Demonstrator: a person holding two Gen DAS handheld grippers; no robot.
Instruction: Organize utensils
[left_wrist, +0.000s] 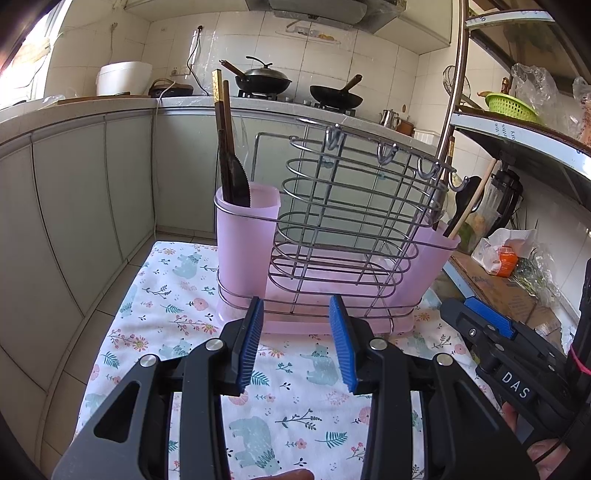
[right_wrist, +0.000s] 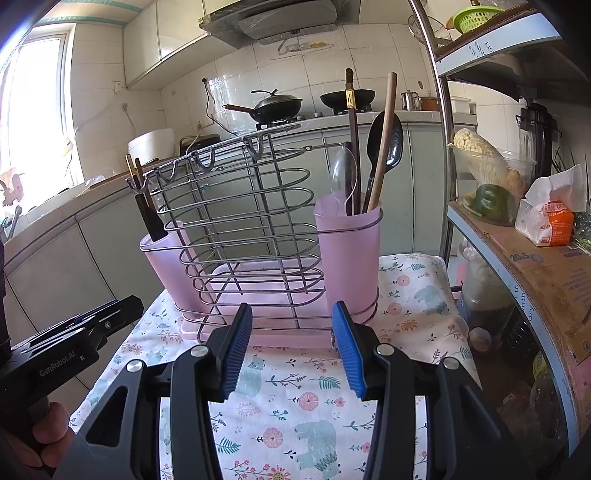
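A wire utensil rack (left_wrist: 347, 221) with a pink tray stands on a floral cloth (left_wrist: 192, 302). Its left pink cup (left_wrist: 245, 236) holds a dark serrated knife (left_wrist: 236, 173) and chopsticks. Its right pink cup (right_wrist: 349, 254) holds a clear spoon (right_wrist: 343, 177), a black spoon (right_wrist: 388, 147), a wooden stick (right_wrist: 384, 144) and a dark chopstick. My left gripper (left_wrist: 297, 347) is open and empty, just in front of the rack's tray. My right gripper (right_wrist: 291, 350) is open and empty, also in front of the tray; it shows at the right of the left wrist view (left_wrist: 491, 325).
A metal shelf unit (right_wrist: 524, 236) with tissues, vegetables and a cardboard liner stands close on the right. Kitchen cabinets (left_wrist: 85, 192) run along the left and back. Two woks (left_wrist: 264, 79) sit on the stove behind.
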